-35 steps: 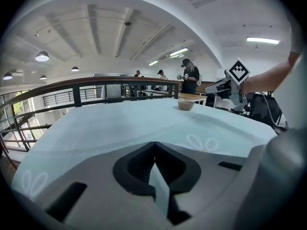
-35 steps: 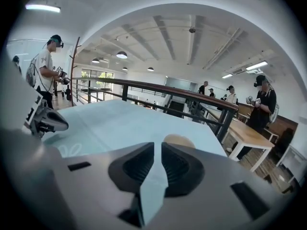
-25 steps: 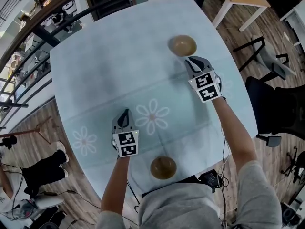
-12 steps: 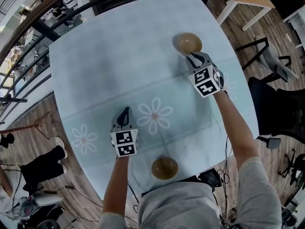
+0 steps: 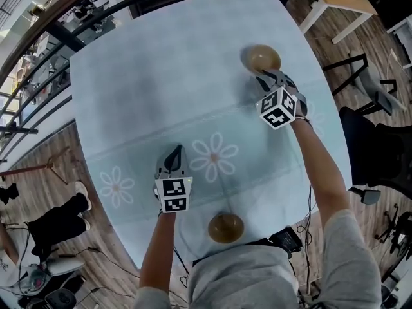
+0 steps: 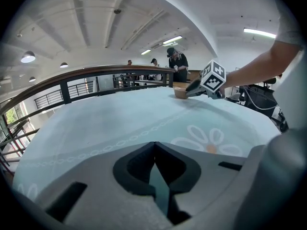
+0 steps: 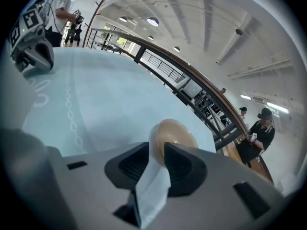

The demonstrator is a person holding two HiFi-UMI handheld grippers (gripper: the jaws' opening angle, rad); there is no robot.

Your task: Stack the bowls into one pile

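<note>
Since a second ago the right gripper (image 5: 263, 78) has travelled farther from the daisy print (image 5: 215, 156) at the middle of the tabletop (image 5: 154, 69), sinking toward the far bowl (image 5: 262, 58) and rolling so that its marker cube shows different faces, while the left gripper (image 5: 172, 156) has kept its place just left of the daisy. Nearest the person, on the near side of the daisy and close to the tabletop's edge, a brown bowl (image 5: 225, 228) sits upright and alone, with nothing in it and no gripper on it. Next out, the left gripper points away from the person beside the daisy; its fingers are pressed together at the tips with nothing between them, and only bare cloth lies ahead of it. Beyond the daisy and to its right, the right gripper has reached the far bowl: its fingers stand a little apart, and the bowl's near rim shows right at the gap between their tips, though I cannot see them squeezing it yet. That bowl also rests upright on the cloth, well apart from the near one, with the daisy roughly between them. As I judge it, the task is at its very start: no bowl is stacked. What remains is to close on the far rim, lift, carry the bowl back past the daisy, and nest it in the near bowl.
</note>
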